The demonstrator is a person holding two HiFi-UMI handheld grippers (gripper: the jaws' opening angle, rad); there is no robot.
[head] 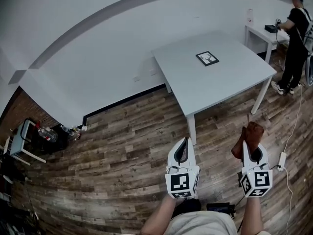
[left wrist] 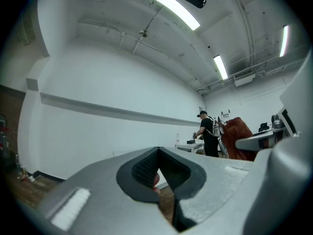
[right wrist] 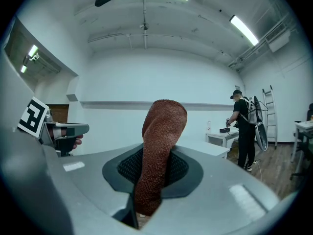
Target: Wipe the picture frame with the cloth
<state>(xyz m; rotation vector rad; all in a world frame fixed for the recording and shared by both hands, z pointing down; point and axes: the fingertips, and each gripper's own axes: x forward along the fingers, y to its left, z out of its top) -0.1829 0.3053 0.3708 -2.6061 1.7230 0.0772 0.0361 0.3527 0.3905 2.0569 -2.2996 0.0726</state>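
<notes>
The right gripper [head: 250, 150] is clamped on the brown cloth [head: 249, 136]. In the right gripper view a thick fold of the cloth [right wrist: 163, 126] stands up out of the closed jaws, so there looks to be plenty of fabric to wipe with. The left gripper [head: 184, 148] is closed on nothing, and its own view shows the jaws [left wrist: 159, 173] meeting with only an empty recess between the pads.

The picture frame [head: 207, 58] lies flat on the grey tabletop [head: 222, 84], towards its far side and well apart from both grippers, which hang over the wooden floor [head: 122, 146]. The step in hand is probably the approach. It would go best by bringing the cloth over the near edge, laying the loose fold flat on the frame, and steadying a frame corner with the empty gripper (a light frame may slide under a wipe).

The tabletop's near leg [head: 191, 129] stands on the way in. A white cable [head: 295, 126] with an adapter [head: 282, 158] trails on the floor at the right. Another person [head: 296, 38] works at a white side table [head: 259, 33] beyond the far right corner.
</notes>
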